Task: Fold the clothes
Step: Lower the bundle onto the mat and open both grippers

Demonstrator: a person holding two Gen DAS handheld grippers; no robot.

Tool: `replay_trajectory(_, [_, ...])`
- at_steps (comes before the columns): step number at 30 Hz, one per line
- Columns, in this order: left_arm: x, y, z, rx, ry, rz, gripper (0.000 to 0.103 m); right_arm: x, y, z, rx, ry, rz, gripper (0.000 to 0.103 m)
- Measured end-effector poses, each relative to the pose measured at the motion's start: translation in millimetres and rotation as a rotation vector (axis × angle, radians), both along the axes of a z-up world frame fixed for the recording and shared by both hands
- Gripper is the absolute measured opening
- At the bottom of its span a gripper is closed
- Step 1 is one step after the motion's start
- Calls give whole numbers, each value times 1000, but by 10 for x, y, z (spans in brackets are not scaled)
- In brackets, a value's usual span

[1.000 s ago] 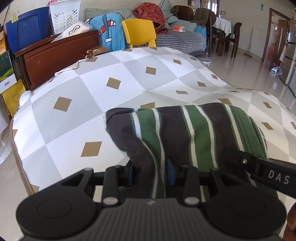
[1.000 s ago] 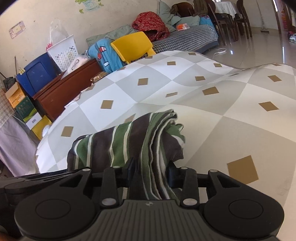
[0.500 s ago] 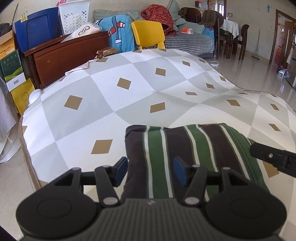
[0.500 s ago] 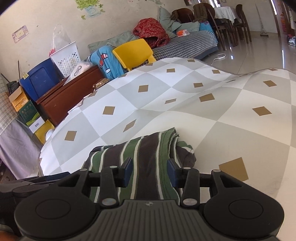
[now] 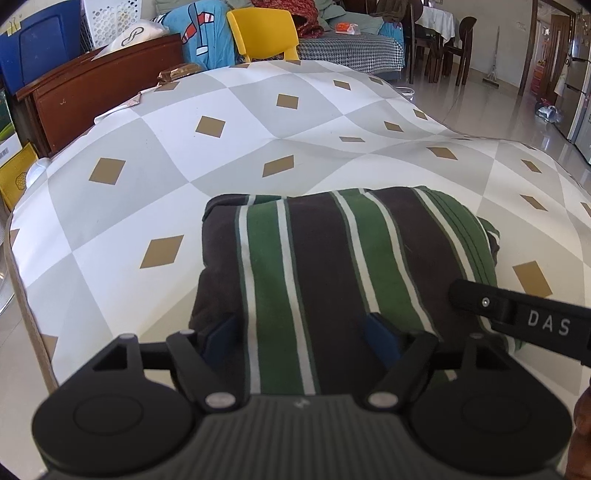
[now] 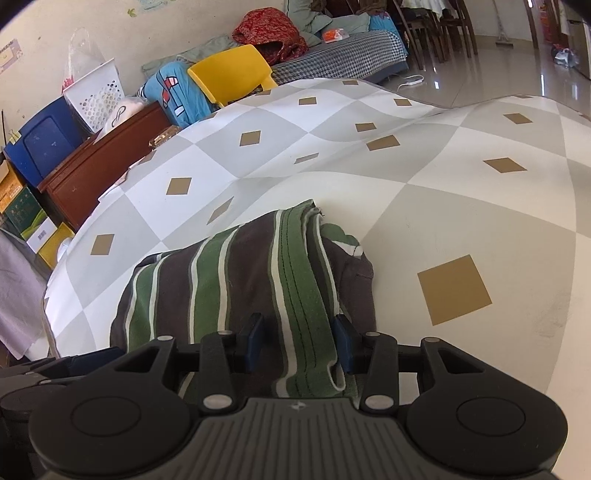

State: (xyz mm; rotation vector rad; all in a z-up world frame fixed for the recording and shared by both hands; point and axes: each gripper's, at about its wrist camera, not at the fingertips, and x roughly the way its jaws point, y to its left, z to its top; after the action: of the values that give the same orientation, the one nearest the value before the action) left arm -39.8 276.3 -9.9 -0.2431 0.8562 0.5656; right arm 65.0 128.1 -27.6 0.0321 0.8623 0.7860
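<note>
A folded garment with green, dark brown and white stripes (image 5: 343, 266) lies flat on the table with the grey-and-white diamond cloth (image 5: 192, 173). My left gripper (image 5: 301, 336) is open, its blue pads spread wide over the garment's near edge. My right gripper (image 6: 297, 341) is open too, its pads on either side of the garment's (image 6: 243, 280) right near edge, where layered hems show. Part of the right gripper's finger (image 5: 517, 314) shows at the right of the left wrist view.
A brown wooden cabinet (image 5: 92, 92) stands beyond the table's left side, with a blue bin (image 5: 33, 51) and a white basket (image 5: 110, 22) behind it. A yellow chair (image 5: 262, 33) stands at the far edge. A sofa with clothes (image 6: 332, 48) lies beyond.
Both grippers were shut on the garment a second ago and have let go. The garment now lies flat on the table, and both grippers have opened wider and drawn back slightly.
</note>
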Motion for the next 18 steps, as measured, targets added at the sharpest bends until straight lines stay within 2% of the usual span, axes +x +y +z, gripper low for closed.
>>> replay_trajectory(2, [7,-12,-18,5,3,1,80,-18,15,3,-12,-12,5,40])
replay_trajectory(5, [23,-29,-52,13,14,9,91,-30,4,17,-19,-9,7,40])
replay_trajectory(8, [16,-17,-75,8,11,27,94,-30,-29,62,-35,9,9,41])
replay_trajectory(10, [14,-15,-87,11,15,37,102,-51,-53,111,-52,9,9,42])
replay_trajectory(18, [-42,20,-75,-31,13,56,103,-114,-213,263,-143,30,-29,47])
